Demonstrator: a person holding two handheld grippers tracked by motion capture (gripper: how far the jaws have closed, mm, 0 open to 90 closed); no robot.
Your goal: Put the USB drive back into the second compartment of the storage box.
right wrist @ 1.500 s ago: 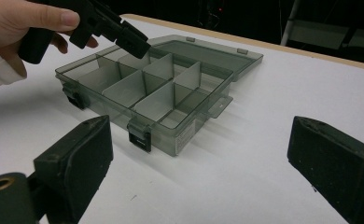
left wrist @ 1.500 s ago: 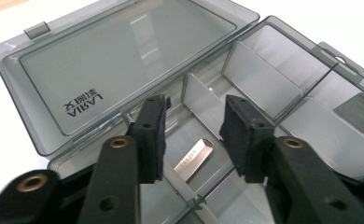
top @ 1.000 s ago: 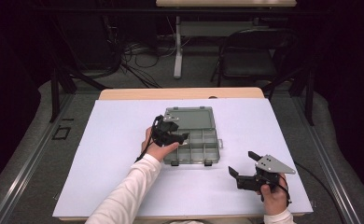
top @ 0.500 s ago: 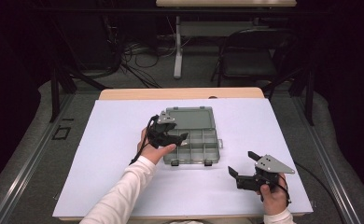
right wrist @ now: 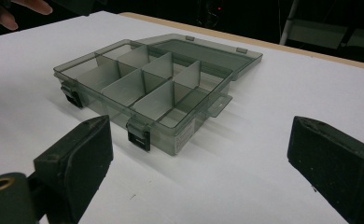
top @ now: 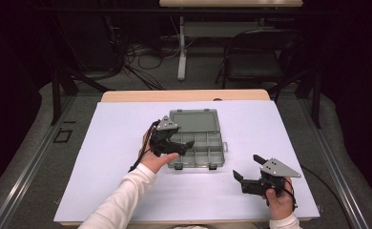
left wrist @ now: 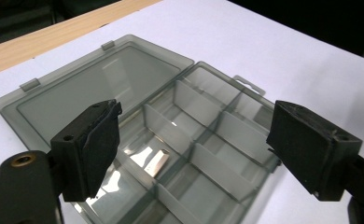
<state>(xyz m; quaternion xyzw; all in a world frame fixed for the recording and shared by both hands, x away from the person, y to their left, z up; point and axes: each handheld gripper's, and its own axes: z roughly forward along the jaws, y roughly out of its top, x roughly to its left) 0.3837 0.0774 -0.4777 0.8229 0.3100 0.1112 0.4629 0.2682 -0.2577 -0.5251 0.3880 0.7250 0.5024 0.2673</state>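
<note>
1. Table [top: 103,157]: white sheet on top, so the grey plastic reads clearly.
2. Organizer box [top: 201,143]: centre of the table, lid [top: 193,120] folded flat toward the far edge, so the divided compartments are reachable from above.
3. Left gripper [top: 186,145]: hovers over the box's near-left compartments. Jaws have just been opening, now wide, nothing between them.
4. Right gripper [top: 246,168]: parked near the table's front right, well apart from the box, jaws wide and empty.
5. Small pale piece [left wrist: 157,161]: lies in a near compartment, probably just released there.
</note>
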